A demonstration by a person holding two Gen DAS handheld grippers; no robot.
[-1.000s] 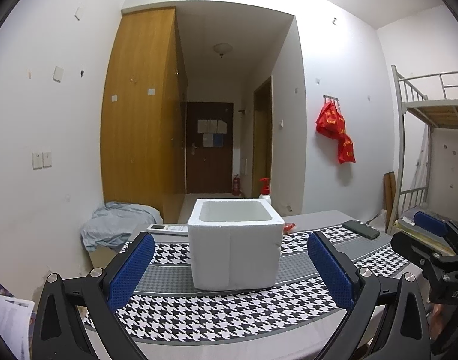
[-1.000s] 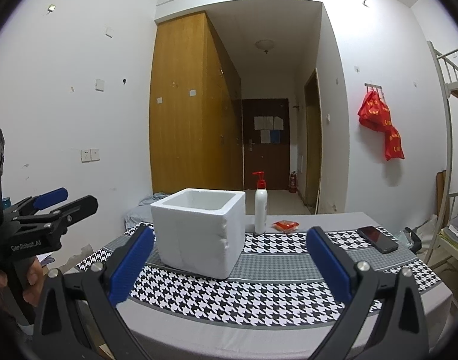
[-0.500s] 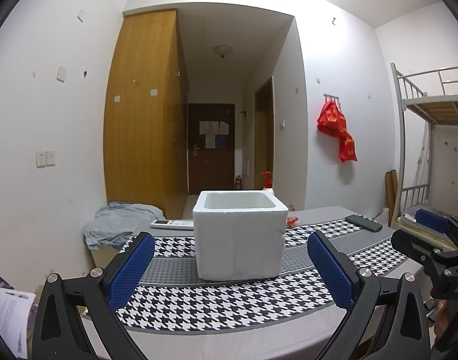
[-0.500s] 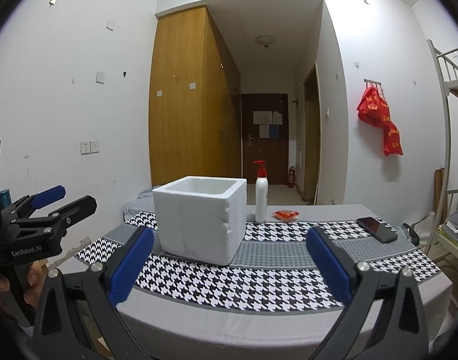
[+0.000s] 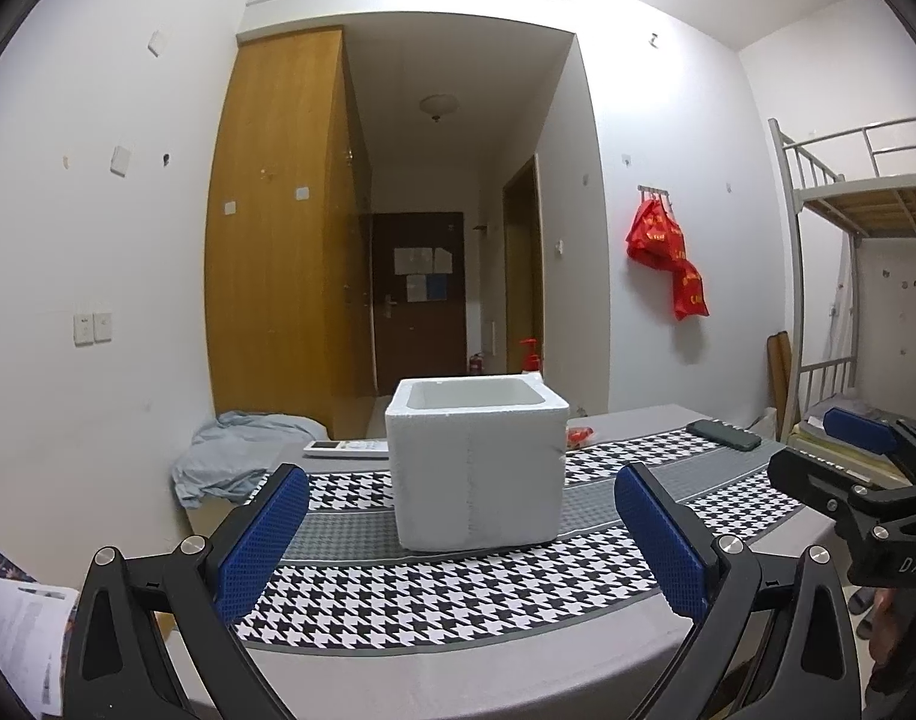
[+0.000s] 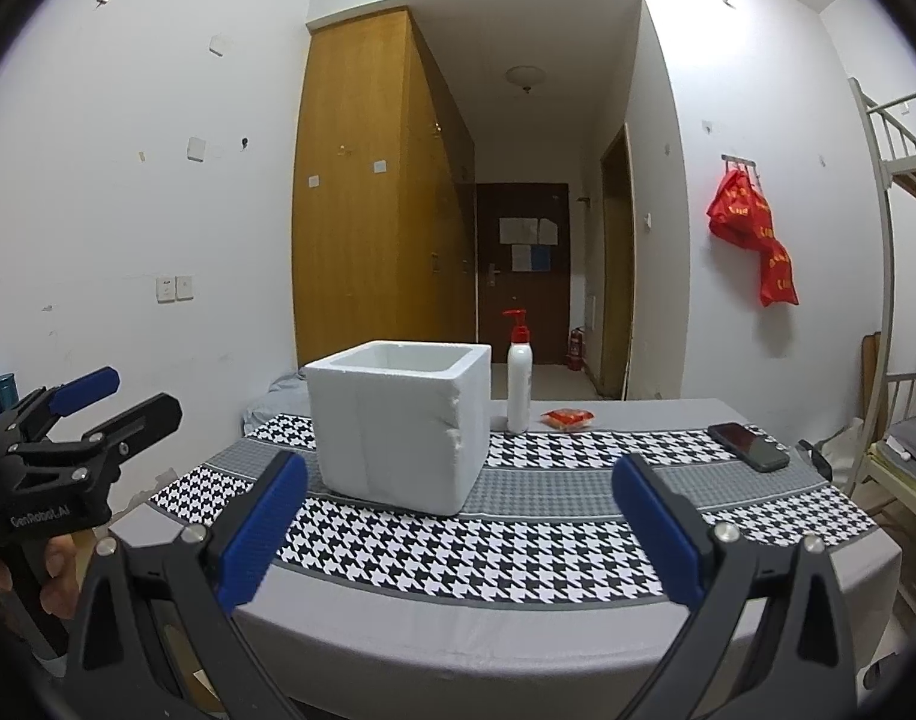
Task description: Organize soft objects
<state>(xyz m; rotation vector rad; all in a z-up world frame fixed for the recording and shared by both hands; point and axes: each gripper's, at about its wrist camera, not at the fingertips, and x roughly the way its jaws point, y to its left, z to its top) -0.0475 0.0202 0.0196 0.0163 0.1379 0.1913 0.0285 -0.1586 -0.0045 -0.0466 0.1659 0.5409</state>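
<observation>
At twelve o'clock on the bench (image 6: 398, 612) stands a foam box (image 6: 398, 426), contents hidden; left gripper (image 5: 458, 534) and right gripper (image 6: 458, 528) gape empty.

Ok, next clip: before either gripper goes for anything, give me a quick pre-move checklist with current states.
1. Left gripper open and holding nothing: ok.
2. Right gripper open and holding nothing: ok.
3. Foam box upright, top open, on the houndstooth cloth: ok.
4. Box interior free: cannot tell, the bottom is hidden.
5. Soft item to pick: the red packet lies behind the box beside the pump bottle; whether it is soft, cannot tell.
6. Phone lies clear of the box, near the right edge: ok.
</observation>
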